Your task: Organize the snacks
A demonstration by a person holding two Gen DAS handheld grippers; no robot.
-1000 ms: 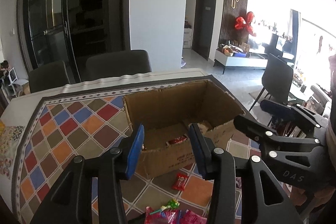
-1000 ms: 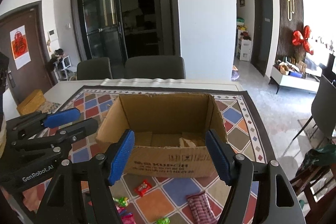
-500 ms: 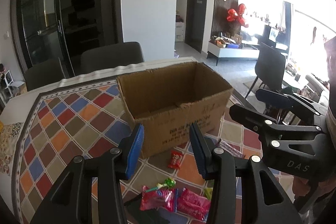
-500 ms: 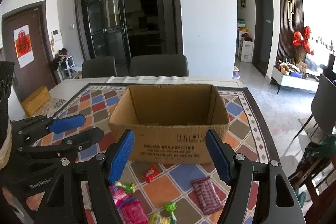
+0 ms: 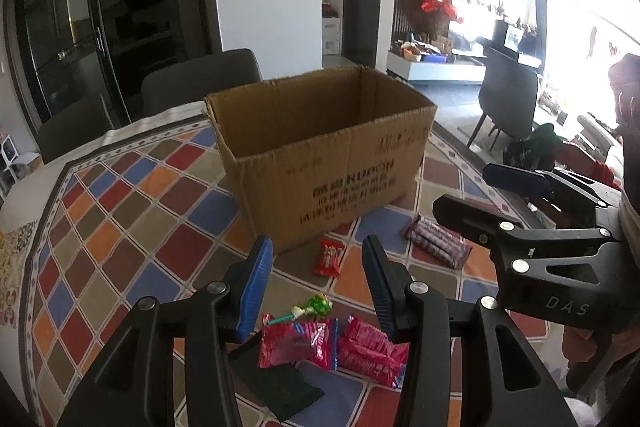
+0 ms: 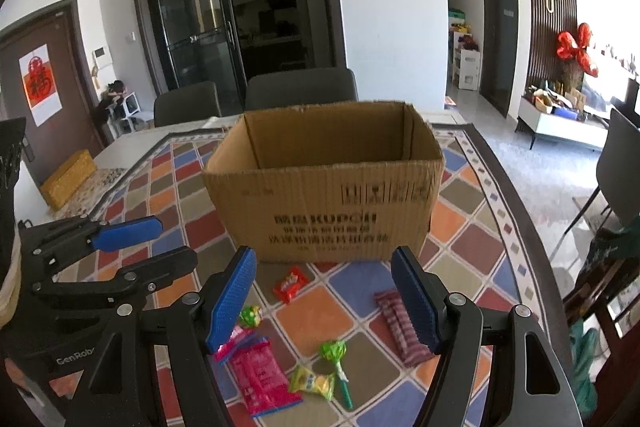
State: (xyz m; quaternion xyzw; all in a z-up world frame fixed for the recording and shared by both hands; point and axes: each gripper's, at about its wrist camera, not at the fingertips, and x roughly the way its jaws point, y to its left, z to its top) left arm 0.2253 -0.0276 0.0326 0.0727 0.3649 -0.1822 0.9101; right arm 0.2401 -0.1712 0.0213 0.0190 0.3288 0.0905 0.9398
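An open cardboard box [image 5: 320,147] [image 6: 324,195] stands on the checkered tablecloth. In front of it lie loose snacks: a small red candy [image 5: 329,258] [image 6: 291,283], a green lollipop [image 5: 316,307] [image 6: 334,353], pink packets [image 5: 296,343] [image 6: 260,375], a purple striped bar [image 5: 436,243] [image 6: 402,327] and a yellow-green candy [image 6: 312,383]. My left gripper [image 5: 318,287] is open and empty above the lollipop and pink packets. My right gripper [image 6: 324,303] is open and empty above the snacks; it also shows in the left wrist view [image 5: 472,191].
Dark chairs [image 6: 300,93] stand behind the table. A yellow box [image 6: 68,179] sits at the far left table end. A dark green flat card [image 5: 280,383] lies near the pink packets. The table edge runs along the right [image 6: 520,207].
Both grippers have pulled back and lowered from over the box toward the near side, so the box interior is hidden and the snacks on the cloth come into view. Both stay open.
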